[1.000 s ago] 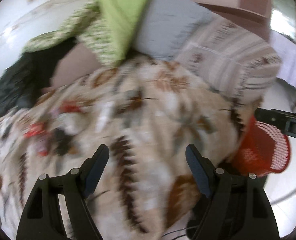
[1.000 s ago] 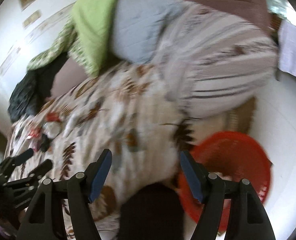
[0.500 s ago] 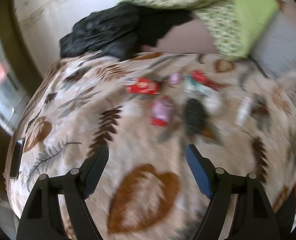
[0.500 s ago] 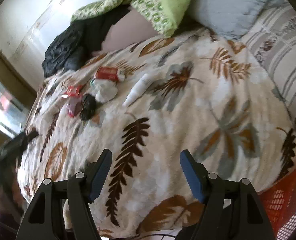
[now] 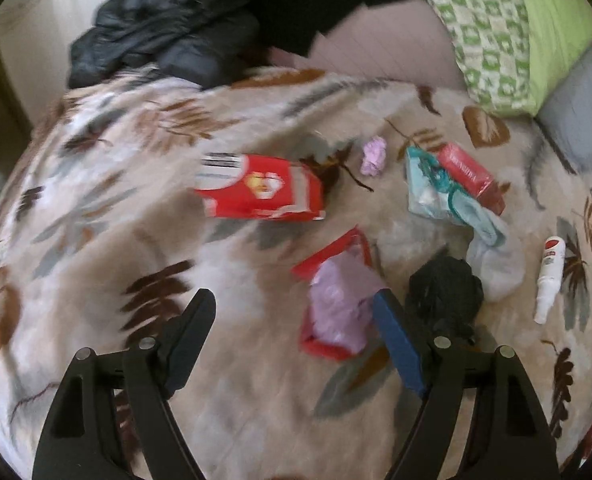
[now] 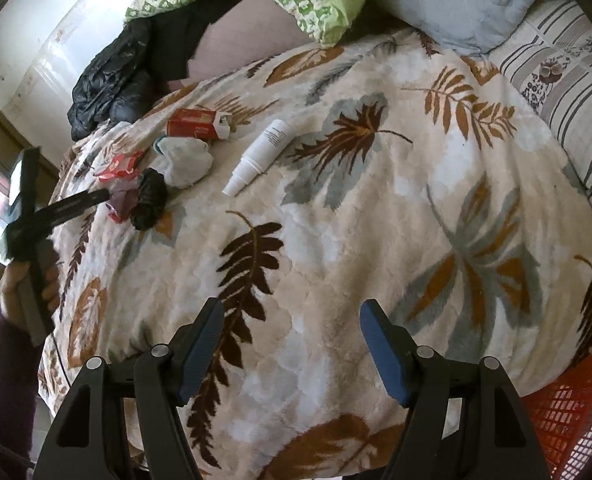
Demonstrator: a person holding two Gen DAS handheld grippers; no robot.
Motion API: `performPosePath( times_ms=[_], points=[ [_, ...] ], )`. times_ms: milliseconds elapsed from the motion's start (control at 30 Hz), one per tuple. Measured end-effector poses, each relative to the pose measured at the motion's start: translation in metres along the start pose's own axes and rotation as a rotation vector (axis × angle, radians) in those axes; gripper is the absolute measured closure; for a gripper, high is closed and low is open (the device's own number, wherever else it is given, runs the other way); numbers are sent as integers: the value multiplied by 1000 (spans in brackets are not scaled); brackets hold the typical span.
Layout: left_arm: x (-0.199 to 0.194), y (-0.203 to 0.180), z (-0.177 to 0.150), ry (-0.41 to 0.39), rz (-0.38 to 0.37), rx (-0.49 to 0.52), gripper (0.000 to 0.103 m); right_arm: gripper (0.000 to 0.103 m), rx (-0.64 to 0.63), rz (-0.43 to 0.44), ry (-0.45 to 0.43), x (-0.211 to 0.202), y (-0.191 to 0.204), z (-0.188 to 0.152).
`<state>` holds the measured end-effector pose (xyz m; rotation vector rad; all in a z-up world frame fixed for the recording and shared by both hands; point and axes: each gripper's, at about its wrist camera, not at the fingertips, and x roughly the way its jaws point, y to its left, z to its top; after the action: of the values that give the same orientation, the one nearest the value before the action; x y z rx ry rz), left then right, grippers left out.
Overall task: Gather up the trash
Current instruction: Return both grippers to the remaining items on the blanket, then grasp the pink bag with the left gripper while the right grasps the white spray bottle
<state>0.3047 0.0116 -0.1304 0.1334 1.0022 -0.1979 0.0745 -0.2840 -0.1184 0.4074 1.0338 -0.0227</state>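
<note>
Jaws wide, empty on both: left gripper (image 5: 294, 314) over purple wrapper (image 5: 338, 304) | right gripper (image 6: 290, 324) above leaf blanket (image 6: 376, 200) | red basket (image 6: 572, 412) lower right

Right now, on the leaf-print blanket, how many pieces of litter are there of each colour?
Red: 3 (carton, small box, wrapper)
Lilac: 2 (paper wad, bag)
White: 2 (spray bottle, cloth wad)
Teal: 1 (packet)
Black: 1 (clump)
Total: 9
</note>
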Motion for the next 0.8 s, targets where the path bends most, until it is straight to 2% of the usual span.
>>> performPosePath(
  times_ms=[67,133,167,200,233,267,300,467,633,800],
  points=[
    [14,-3,2,16,-27,-7,11,29,-2,-8,4,2,-2,-1],
    [28,-8,1,48,-46,-41,11,29,2,-14,10,5,-4,-2],
    [32,-11,-1,71,-41,-47,19,29,5,-15,13,7,-5,-1],
    [33,-14,-3,81,-31,-49,35,29,6,-14,17,10,-5,0],
    [32,-19,-6,82,24,-32,66,29,5,-14,20,11,-5,1],
    [29,-22,-7,70,53,-12,69,29,-1,-12,23,14,-3,4],
    [25,-24,-9,64,40,-3,71,29,-7,-11,24,17,-2,6],
    [-6,-17,-24,32,16,-34,72,29,-53,5,25,30,13,21],
    [-34,-8,-43,15,-21,-88,72,29,-79,16,-9,49,30,50],
    [-55,-7,-63,0,15,-90,72,29,-64,10,-15,87,38,89]
  ],
)
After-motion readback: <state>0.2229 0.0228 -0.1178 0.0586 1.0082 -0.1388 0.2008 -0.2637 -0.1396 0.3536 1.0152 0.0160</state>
